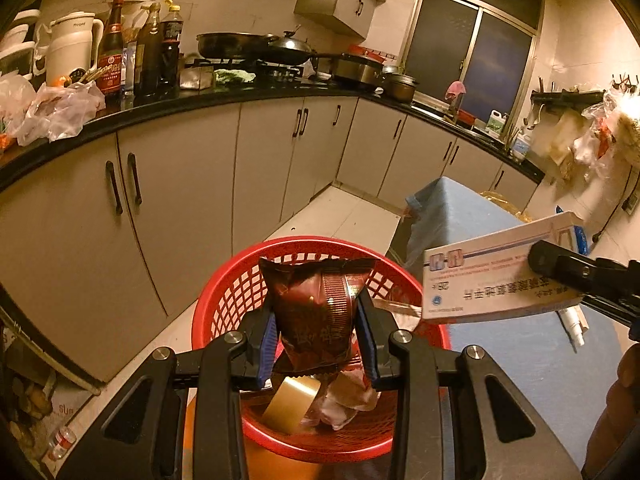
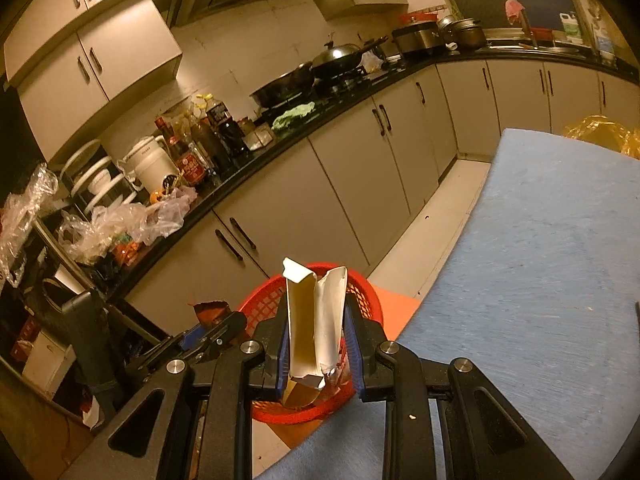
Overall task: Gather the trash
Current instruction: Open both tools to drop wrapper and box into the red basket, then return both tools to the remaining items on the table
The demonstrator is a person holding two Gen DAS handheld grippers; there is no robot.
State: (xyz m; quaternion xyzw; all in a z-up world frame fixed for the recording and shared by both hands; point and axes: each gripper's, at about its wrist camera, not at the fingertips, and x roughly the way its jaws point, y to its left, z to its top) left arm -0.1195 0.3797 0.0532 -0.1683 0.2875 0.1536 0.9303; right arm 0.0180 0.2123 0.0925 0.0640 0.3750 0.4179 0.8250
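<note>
Red basket (image 1: 224,312), left jaws gripping maroon snack packet (image 1: 316,316), right jaws clamping white carton (image 2: 316,320), print unreadable, perhaps Chinese.

A home kitchen: black countertop (image 1: 224,100), white cabinets (image 1: 180,192), wok (image 1: 290,46) on the stove.

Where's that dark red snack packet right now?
In the left wrist view, the snack packet sits pinched in the left claw, over the red basket, left of the white box.
</note>
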